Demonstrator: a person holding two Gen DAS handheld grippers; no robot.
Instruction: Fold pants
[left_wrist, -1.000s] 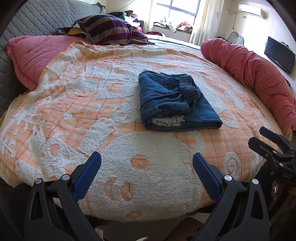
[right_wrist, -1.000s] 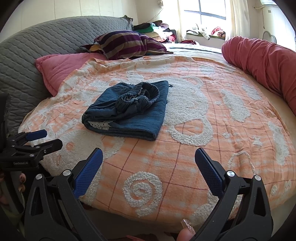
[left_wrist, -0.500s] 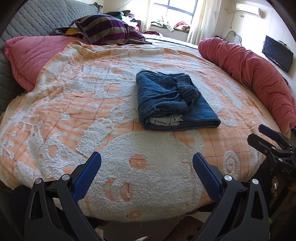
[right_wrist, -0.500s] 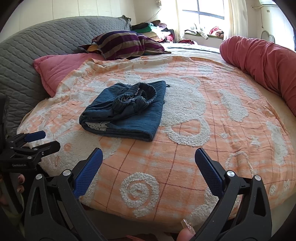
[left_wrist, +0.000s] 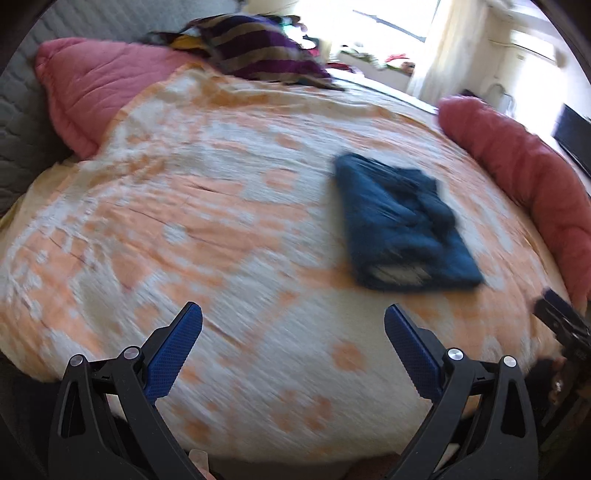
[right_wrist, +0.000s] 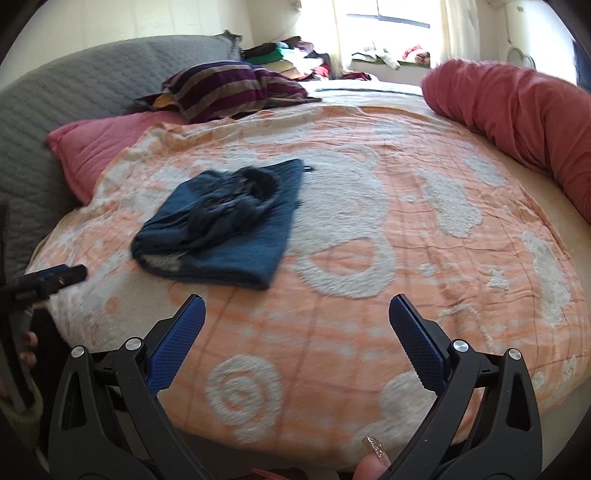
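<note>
The blue denim pants (left_wrist: 399, 225) lie folded into a compact rectangle on the orange and white blanket (left_wrist: 207, 229), right of centre in the blurred left wrist view. In the right wrist view the pants (right_wrist: 225, 225) sit left of centre, with the elastic waistband bunched on top. My left gripper (left_wrist: 293, 325) hangs open near the bed's front edge, well short of the pants, with nothing between its blue pads. My right gripper (right_wrist: 297, 317) is open too, in front of and to the right of the pants, holding nothing. Each gripper shows at the edge of the other's view.
A long red bolster (right_wrist: 517, 122) runs along the right side of the round bed. A pink pillow (right_wrist: 107, 147) and a striped pillow (right_wrist: 229, 88) lie at the back left against a grey quilted headboard (right_wrist: 74, 92). A fingertip (right_wrist: 373, 461) shows at the bottom.
The left wrist view has swung to the left, so the pants shifted from centre to the right and the image is blurred. The right view moved slightly. The pants lie as before.
</note>
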